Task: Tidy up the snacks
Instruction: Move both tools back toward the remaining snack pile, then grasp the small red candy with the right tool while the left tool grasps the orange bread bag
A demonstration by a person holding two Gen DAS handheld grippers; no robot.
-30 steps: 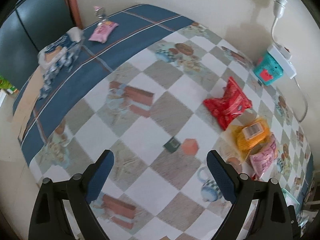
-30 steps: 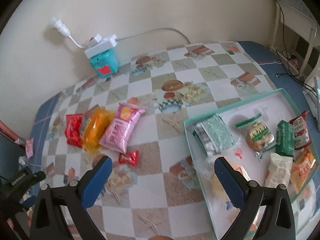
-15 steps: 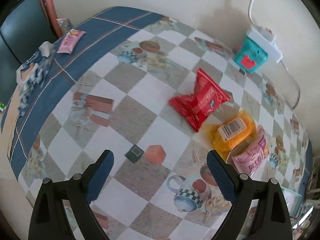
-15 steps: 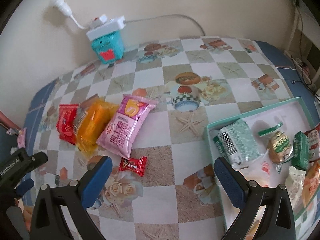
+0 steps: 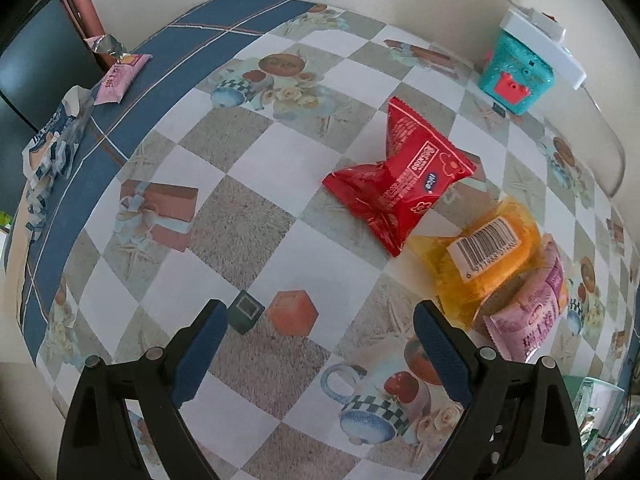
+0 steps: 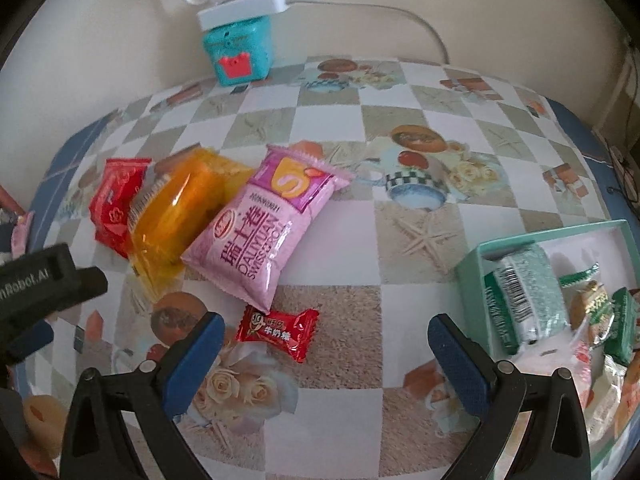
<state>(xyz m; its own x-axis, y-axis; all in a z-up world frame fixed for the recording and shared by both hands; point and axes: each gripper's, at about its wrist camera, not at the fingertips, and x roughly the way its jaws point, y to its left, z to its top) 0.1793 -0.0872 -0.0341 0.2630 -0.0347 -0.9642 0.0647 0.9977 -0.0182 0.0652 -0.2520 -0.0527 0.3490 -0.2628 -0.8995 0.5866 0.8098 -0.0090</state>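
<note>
I see the checkered picture-print tablecloth with a blue border (image 6: 420, 240) filling both views. At the right edge of the right wrist view sits the shallow mint-green cardboard tray (image 6: 472, 268), holding several green-and-white wrapped snacks. Left of centre, three packets lie in a row, each touching or overlapping the next: the pink Swiss-roll packet (image 6: 260, 236), the clear orange cake packet (image 6: 176, 216), the red foil packet (image 6: 116, 204). Just below the pink one lies a small red wrapped candy (image 6: 278, 330). A teal box with a white power strip on top (image 6: 240, 48) stands by the wall.

My right gripper (image 6: 322, 344) has its jaws wide apart, nothing between the pads; the candy lies just ahead of them. My left gripper (image 5: 320, 334) is likewise spread and empty over bare cloth, with the orange packet just beside its right finger.
</note>
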